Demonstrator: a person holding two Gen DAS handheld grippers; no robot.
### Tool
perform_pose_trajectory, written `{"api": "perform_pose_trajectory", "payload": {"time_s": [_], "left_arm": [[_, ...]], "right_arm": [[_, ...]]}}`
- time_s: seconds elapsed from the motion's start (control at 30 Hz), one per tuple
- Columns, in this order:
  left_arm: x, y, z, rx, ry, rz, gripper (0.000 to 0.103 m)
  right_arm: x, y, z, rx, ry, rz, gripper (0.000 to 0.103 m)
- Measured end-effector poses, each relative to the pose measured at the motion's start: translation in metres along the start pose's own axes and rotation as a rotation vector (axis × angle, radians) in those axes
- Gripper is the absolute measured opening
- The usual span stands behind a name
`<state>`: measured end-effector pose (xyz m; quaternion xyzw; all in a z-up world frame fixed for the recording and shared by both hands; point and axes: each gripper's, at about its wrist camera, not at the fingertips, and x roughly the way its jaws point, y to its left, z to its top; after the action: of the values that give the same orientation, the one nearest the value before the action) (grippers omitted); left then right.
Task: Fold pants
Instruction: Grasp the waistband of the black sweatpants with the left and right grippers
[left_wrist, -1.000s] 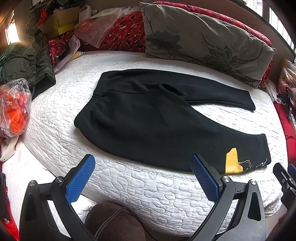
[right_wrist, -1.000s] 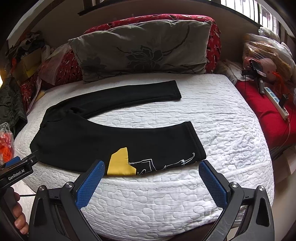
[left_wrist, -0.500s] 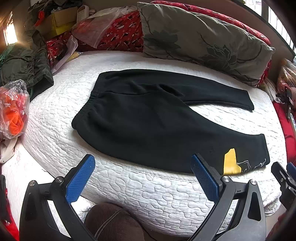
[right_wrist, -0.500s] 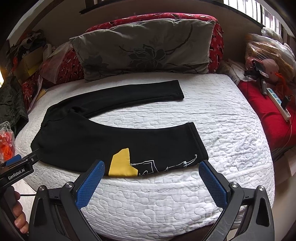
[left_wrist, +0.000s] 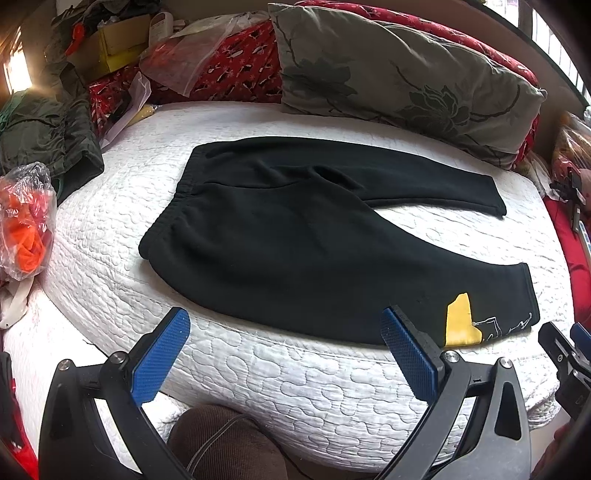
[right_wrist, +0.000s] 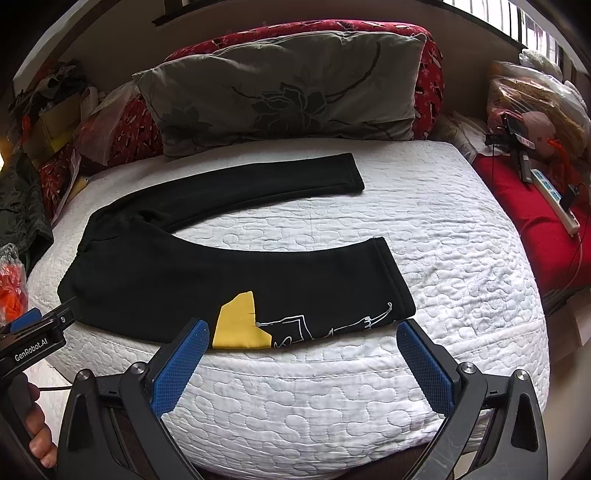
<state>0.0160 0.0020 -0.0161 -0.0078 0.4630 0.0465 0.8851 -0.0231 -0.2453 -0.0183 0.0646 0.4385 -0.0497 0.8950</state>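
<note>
Blue fingers (left_wrist: 162, 358) spread wide (both grippers), empty.

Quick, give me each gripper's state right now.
Left gripper: open, holding nothing, short of the pants.
Right gripper: open, holding nothing.

White quilted bed (right_wrist: 424, 221), grey pillow (right_wrist: 288, 88).

Both tools (left_wrist: 284, 347) (right_wrist: 301, 350) slightly nearer the pants (left_wrist: 295, 236).
</note>
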Motion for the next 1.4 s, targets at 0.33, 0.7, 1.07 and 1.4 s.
{"api": "perform_pose_trajectory", "payload": {"time_s": [0.33,0.7,1.07,1.4], "left_arm": [[0.006,-0.002,0.005,0.005,0.011,0.004,0.103],[0.051,0.039,0.084,0.027,0.13,-0.042,0.103],[0.158,0.144,0.183,-0.212,0.288,-0.114,0.103],[0.221,0.152,0.19,-0.243,0.392,-0.138,0.103]], "right_arm": [[0.003,0.001,0.003,-0.012,-0.002,0.025,0.102],[0.046,-0.053,0.076,0.065,-0.002,-0.016,0.101],[0.179,-0.079,0.179,0.083,0.146,-0.075,0.096],[0.244,-0.063,0.198,0.039,0.22,-0.086,0.093]]}}
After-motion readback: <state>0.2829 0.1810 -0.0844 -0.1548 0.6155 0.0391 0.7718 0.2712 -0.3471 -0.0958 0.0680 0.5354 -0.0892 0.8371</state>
